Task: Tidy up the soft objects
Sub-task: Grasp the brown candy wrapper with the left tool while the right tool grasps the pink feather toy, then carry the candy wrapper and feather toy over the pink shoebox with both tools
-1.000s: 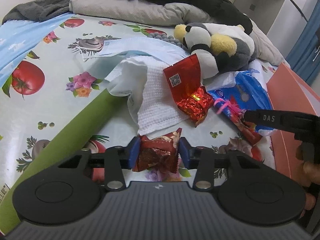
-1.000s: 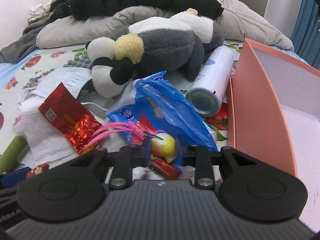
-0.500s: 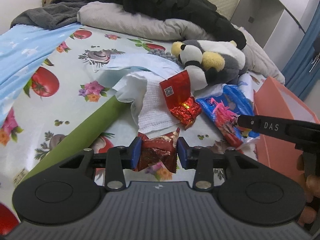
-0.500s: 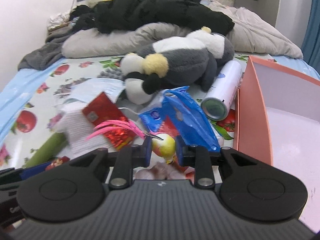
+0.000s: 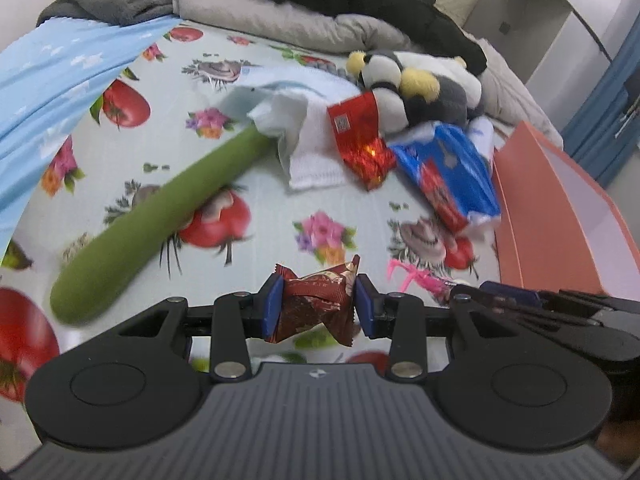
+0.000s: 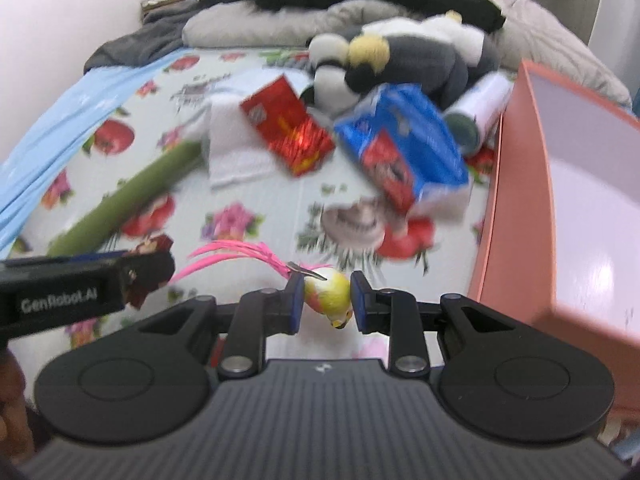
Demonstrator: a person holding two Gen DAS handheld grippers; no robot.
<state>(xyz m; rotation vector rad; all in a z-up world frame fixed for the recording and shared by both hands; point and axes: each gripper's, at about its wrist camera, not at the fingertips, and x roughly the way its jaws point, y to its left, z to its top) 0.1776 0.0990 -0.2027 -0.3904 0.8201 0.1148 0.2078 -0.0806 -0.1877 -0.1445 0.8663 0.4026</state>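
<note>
My left gripper [image 5: 316,306] is shut on a dark red snack packet [image 5: 316,304], held above the flowered bed sheet. My right gripper [image 6: 323,300] is shut on a small yellow bird toy [image 6: 330,294] with pink feathers [image 6: 236,254]. In the left wrist view the right gripper [image 5: 516,300] shows at the right edge, beside the pink feathers [image 5: 416,276]. In the right wrist view the left gripper [image 6: 80,284] reaches in from the left. A salmon-pink open box [image 6: 580,200] stands to the right, also seen as the box [image 5: 560,216] in the left wrist view.
On the sheet lie a long green plush stick [image 5: 160,216], a white cloth [image 5: 312,152], a red foil packet [image 5: 360,136], a blue snack bag [image 5: 452,172] and a panda plush [image 5: 416,84]. A white cylinder [image 6: 480,108] lies by the box. Dark clothes and a grey pillow [image 5: 304,28] pile up behind.
Both grippers have pulled back and up from the pile with their objects held. The bird toy has come out of the blue bag area. More open sheet shows in front of both.
</note>
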